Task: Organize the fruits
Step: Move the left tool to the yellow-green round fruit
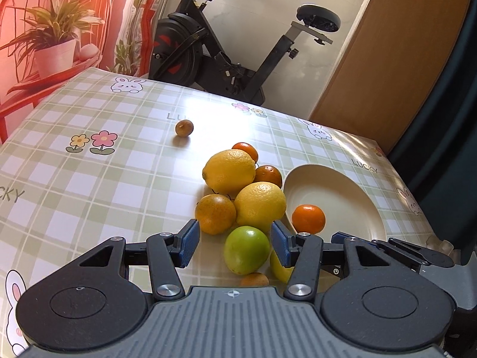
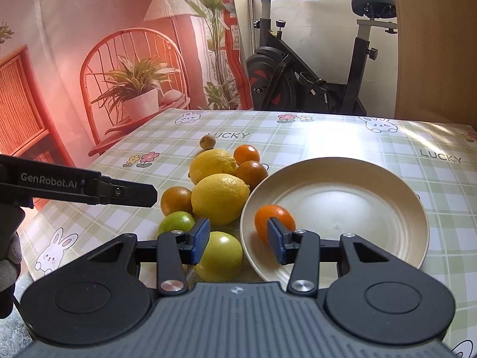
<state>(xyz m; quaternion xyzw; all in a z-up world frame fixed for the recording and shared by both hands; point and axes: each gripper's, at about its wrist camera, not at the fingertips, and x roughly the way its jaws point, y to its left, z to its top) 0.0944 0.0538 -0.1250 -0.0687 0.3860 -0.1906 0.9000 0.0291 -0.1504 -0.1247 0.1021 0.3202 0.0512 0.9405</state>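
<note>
The checked counter (image 2: 342, 137) carries a cream plate (image 2: 357, 197) holding one orange (image 2: 269, 213). Lemons (image 2: 219, 198), oranges and limes (image 1: 246, 249) pile beside it. Both grippers, left (image 1: 234, 244) and right (image 2: 237, 243), hover with fingers spread, holding nothing.

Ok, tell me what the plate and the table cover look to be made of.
Plate: cream, matte with a soft sheen and blurred highlights, so probably plastic or melamine rather than glazed ceramic; I can't be sure. Table cover: printed check with rabbits, glossy where window light glares, so likely wipeable vinyl or oilcloth.
</note>
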